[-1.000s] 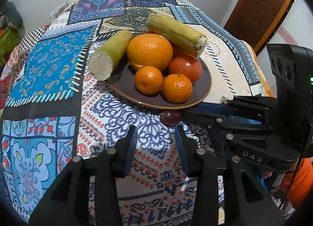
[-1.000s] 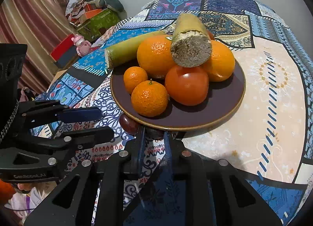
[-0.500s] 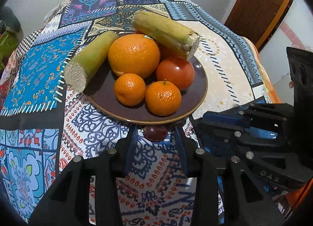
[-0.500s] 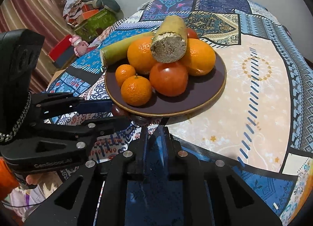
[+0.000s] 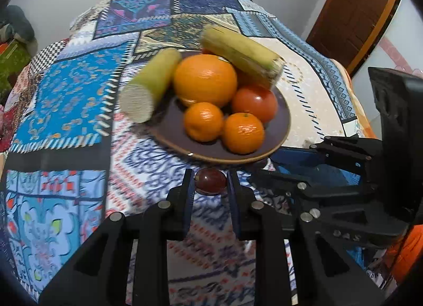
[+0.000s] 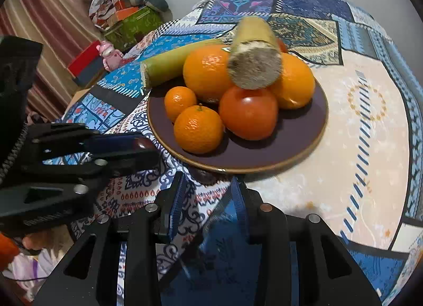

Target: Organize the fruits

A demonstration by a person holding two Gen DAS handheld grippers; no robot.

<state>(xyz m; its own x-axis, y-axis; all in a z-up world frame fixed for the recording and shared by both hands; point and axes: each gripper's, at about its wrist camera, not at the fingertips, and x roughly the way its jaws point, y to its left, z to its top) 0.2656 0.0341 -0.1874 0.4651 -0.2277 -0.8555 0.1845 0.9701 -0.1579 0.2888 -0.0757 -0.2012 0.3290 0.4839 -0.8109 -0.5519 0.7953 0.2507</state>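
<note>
A small dark red grape (image 5: 210, 180) sits between the fingertips of my left gripper (image 5: 208, 183), just in front of the brown plate (image 5: 284, 126); the fingers press its sides. The plate holds a large orange (image 5: 205, 80), two mandarins (image 5: 203, 121), a red tomato (image 5: 255, 103) and two sugarcane pieces (image 5: 152, 83). In the right wrist view the left gripper (image 6: 142, 147) shows at left with the grape (image 6: 141, 143) at its tip. My right gripper (image 6: 208, 189) is open and empty just before the plate's (image 6: 312, 120) near rim.
A patterned patchwork cloth (image 5: 66, 99) covers the round table. A brown door (image 5: 351, 9) stands at back right. Boxes and a pink toy (image 6: 108, 53) lie on the floor beyond the table's left side. The right gripper's body (image 5: 357, 187) is right of the left one.
My left gripper has moved in on the grape and closed around it. My right gripper has opened from nearly shut and drawn slightly nearer the plate.
</note>
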